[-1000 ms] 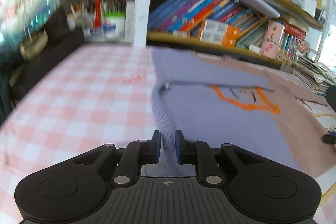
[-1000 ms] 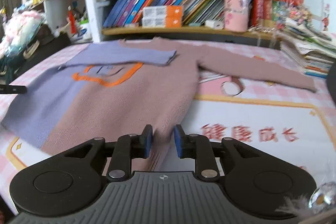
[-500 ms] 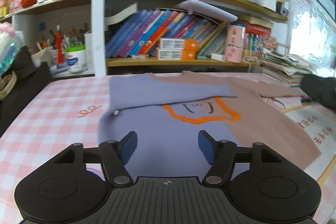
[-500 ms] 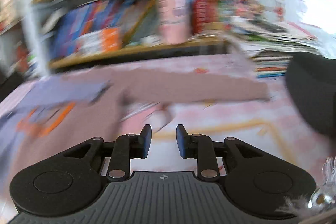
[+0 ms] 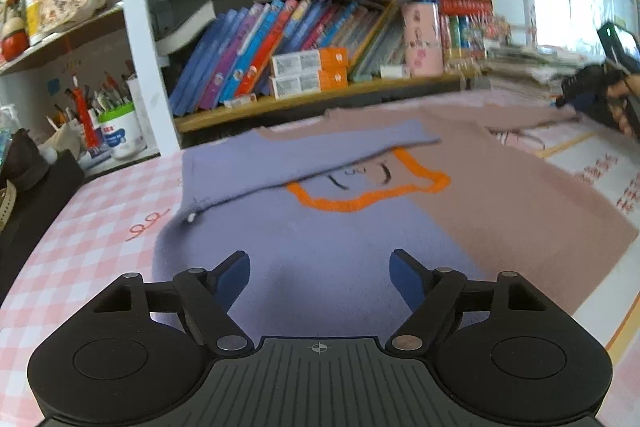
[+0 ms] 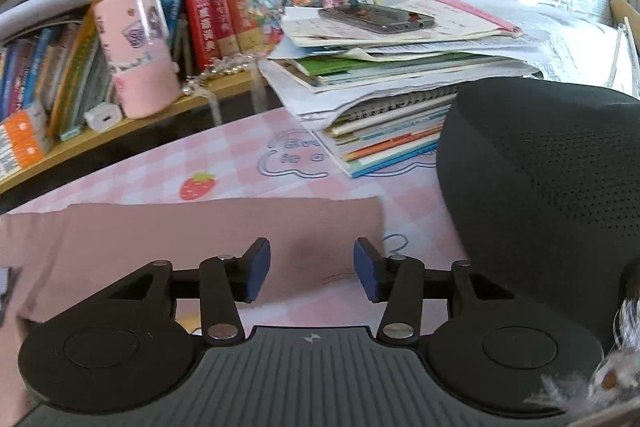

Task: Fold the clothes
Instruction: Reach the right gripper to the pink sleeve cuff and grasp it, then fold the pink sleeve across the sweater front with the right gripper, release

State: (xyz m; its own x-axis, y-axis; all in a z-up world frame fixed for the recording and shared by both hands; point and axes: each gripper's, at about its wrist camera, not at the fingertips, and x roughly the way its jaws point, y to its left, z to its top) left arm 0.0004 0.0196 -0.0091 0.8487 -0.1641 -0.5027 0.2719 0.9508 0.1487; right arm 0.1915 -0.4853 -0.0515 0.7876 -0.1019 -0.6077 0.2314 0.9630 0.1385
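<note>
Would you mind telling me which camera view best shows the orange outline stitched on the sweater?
The left wrist view shows it best: the orange outline lies in plain sight on the purple and mauve knitted sweater, partly tucked under the folded purple sleeve. The right wrist view shows only the mauve sleeve end, not the outline.
</note>
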